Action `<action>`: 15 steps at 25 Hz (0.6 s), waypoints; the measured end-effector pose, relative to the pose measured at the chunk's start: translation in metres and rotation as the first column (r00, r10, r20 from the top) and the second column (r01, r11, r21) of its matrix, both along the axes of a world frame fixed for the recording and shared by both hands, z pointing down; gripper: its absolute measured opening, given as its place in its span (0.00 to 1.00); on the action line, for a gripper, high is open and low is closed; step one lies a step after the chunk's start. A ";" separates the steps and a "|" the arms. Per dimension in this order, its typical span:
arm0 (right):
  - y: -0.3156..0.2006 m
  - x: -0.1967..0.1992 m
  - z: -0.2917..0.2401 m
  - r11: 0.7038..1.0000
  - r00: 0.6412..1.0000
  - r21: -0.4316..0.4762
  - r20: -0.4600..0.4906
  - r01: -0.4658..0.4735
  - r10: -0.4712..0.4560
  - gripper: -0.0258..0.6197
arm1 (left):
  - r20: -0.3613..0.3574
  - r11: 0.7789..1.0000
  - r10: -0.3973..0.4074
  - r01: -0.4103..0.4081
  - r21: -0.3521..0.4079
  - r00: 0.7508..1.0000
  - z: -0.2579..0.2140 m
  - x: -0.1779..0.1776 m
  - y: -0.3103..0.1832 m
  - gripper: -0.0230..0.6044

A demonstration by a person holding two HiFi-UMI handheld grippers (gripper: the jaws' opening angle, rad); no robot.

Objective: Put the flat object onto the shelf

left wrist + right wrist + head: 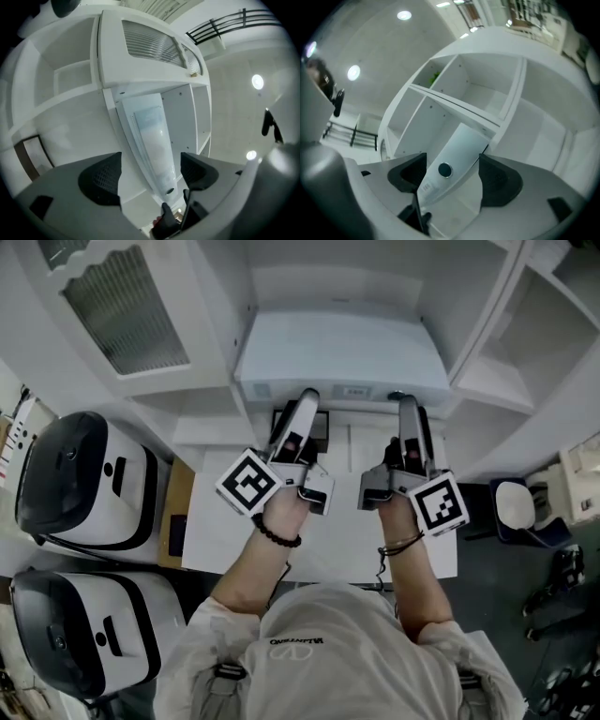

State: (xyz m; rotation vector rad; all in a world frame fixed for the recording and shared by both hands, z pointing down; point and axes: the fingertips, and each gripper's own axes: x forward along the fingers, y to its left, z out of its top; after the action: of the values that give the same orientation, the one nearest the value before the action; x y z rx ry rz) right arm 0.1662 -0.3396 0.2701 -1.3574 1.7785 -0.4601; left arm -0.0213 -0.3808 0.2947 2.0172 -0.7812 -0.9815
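Note:
The flat object [342,357] is a pale white slab lying in the middle compartment of the white shelf unit [234,324], its front edge toward me. My left gripper [307,397] is at that front edge on the left. In the left gripper view its jaws [150,176] stand open, with the slab [157,145] between them and a gap on each side. My right gripper [409,404] is at the front edge on the right. In the right gripper view the slab [454,154], which has a black round button [444,170], fills the gap of the gripper [452,178], and both pads touch it.
Two white-and-black rounded appliances [84,484] [80,634] stand at the left. A cabinet door with ribbed glass [122,306] hangs above left. Open shelf compartments [525,343] lie to the right. A white counter [328,540] is under my hands, and a dark chair with a white seat [516,507] stands at the right.

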 end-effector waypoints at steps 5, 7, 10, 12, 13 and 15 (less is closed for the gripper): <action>0.041 -0.016 -0.013 0.976 0.913 0.134 -0.352 -0.171 0.209 0.34 | 0.379 0.972 -0.094 0.003 0.236 0.920 -0.007 0.007 0.038 0.29; 0.042 -0.027 -0.018 0.980 0.893 0.133 -0.408 -0.148 0.190 0.27 | 0.499 0.940 -0.180 0.000 0.340 0.848 -0.017 0.012 0.045 0.16; 0.031 -0.038 -0.015 0.991 0.880 0.073 -0.456 -0.109 0.130 0.14 | 0.631 0.887 -0.321 -0.009 0.462 0.707 -0.029 0.021 0.049 0.06; 0.022 -0.043 -0.011 0.996 0.873 0.019 -0.481 -0.089 0.087 0.06 | 0.689 0.859 -0.394 -0.023 0.512 0.609 -0.034 0.028 0.049 0.05; 0.018 -0.045 -0.010 0.997 0.869 -0.001 -0.490 -0.082 0.071 0.06 | 0.707 0.848 -0.424 -0.025 0.529 0.567 -0.036 0.030 0.048 0.05; 0.010 -0.048 -0.012 0.997 0.862 -0.021 -0.504 -0.074 0.053 0.06 | 0.727 0.834 -0.470 -0.017 0.551 0.500 -0.038 0.033 0.042 0.05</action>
State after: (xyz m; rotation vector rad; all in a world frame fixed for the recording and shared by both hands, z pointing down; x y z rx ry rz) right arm 0.1184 -0.3297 0.2586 -1.6683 2.1392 -0.0999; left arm 0.0116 -0.3392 0.2568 2.9650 -1.4773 -0.2233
